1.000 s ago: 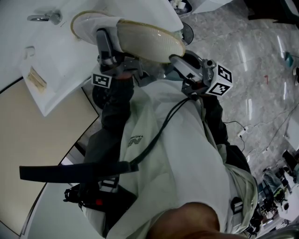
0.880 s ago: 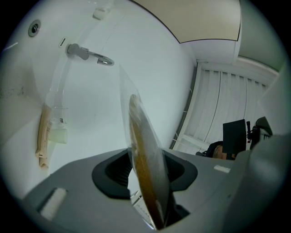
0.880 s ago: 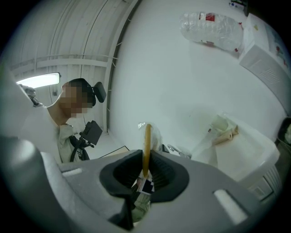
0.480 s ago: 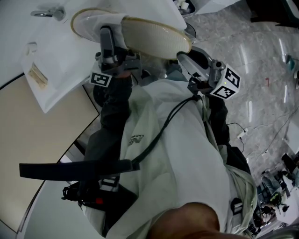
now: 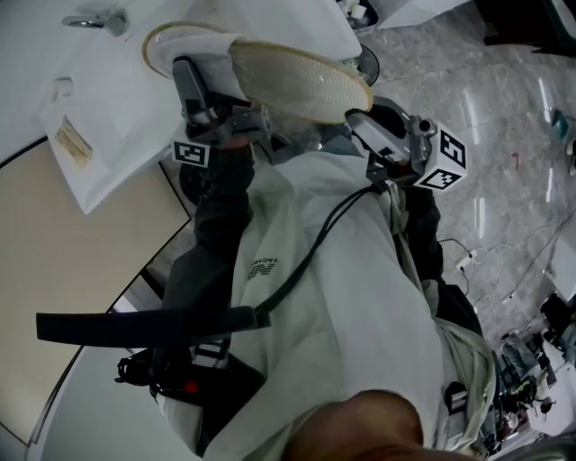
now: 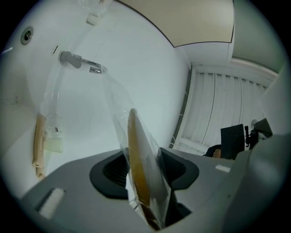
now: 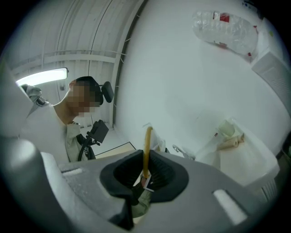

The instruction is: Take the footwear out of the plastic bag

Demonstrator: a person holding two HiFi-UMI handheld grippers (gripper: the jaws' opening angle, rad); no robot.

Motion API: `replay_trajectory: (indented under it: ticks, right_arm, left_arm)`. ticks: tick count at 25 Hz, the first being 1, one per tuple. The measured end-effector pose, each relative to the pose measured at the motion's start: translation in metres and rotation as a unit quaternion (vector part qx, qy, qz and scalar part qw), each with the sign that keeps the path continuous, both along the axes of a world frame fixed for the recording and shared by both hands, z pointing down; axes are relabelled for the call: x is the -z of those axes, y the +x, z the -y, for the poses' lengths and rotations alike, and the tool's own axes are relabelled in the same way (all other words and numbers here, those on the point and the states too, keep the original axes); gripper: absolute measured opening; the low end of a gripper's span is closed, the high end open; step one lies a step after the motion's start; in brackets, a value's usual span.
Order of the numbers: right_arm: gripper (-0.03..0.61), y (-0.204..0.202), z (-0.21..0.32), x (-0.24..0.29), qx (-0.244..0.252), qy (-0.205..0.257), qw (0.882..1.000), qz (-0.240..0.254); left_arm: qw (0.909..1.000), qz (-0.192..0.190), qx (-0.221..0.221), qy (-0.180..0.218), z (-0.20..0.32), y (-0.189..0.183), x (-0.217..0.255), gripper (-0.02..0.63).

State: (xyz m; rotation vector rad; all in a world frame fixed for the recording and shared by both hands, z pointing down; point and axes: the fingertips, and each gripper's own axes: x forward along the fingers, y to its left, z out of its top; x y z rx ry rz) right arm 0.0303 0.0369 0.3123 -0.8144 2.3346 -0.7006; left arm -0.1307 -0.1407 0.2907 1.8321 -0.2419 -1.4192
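A flat cream slipper [image 5: 297, 76] is held up over my chest, part of it inside a clear plastic bag [image 6: 116, 98]. My left gripper [image 5: 191, 79] clamps its left end; in the left gripper view [image 6: 143, 182] the pads press on the plastic-wrapped sole [image 6: 138, 154] while the jaws ease open slightly. At the slipper's right end, my right gripper [image 5: 360, 122] is closing on the thin sole edge [image 7: 146, 150], which stands between its pads [image 7: 145, 175] with a small tag below.
On the white surface [image 5: 54, 63] behind lie a metal fitting [image 5: 94, 20] and a tan item in clear wrap [image 5: 70, 149]. A crumpled clear package [image 7: 225, 27] lies farther off. A seated person [image 7: 75, 132] and marble floor with cables [image 5: 486, 180] are nearby.
The slipper and the right gripper have drifted a little to the right. The left gripper has shifted slightly left along the slipper's end.
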Motion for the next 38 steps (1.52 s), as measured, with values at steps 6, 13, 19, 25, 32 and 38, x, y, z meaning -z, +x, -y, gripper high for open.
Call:
replay_trajectory:
  ticks: [6, 13, 19, 25, 32, 38]
  right_arm:
    - [0.038, 0.004, -0.006, -0.009, -0.003, -0.006, 1.0, -0.001]
    - [0.038, 0.007, -0.013, -0.017, -0.009, -0.012, 1.0, 0.009]
    - [0.038, 0.007, -0.016, -0.016, -0.008, -0.009, 1.0, 0.02]
    - [0.038, 0.012, -0.022, -0.015, -0.012, -0.008, 1.0, 0.02]
    - [0.038, 0.02, -0.032, -0.012, -0.021, -0.007, 1.0, 0.019]
    - [0.038, 0.026, -0.035, -0.013, -0.037, -0.012, 0.999, 0.016]
  left_arm:
    - [0.9999, 0.003, -0.001, -0.012, 0.003, 0.001, -0.003, 0.135]
    - [0.9995, 0.003, 0.015, -0.029, 0.008, -0.011, -0.012, 0.121]
    - [0.999, 0.003, 0.02, -0.041, 0.01, -0.017, -0.018, 0.114]
    - [0.9986, 0.001, 0.028, -0.045, 0.011, -0.024, -0.02, 0.097]
    - [0.9982, 0.009, 0.026, -0.053, 0.008, -0.018, -0.022, 0.084]
    - [0.9969, -0.001, 0.033, -0.072, 0.017, -0.031, -0.034, 0.057]
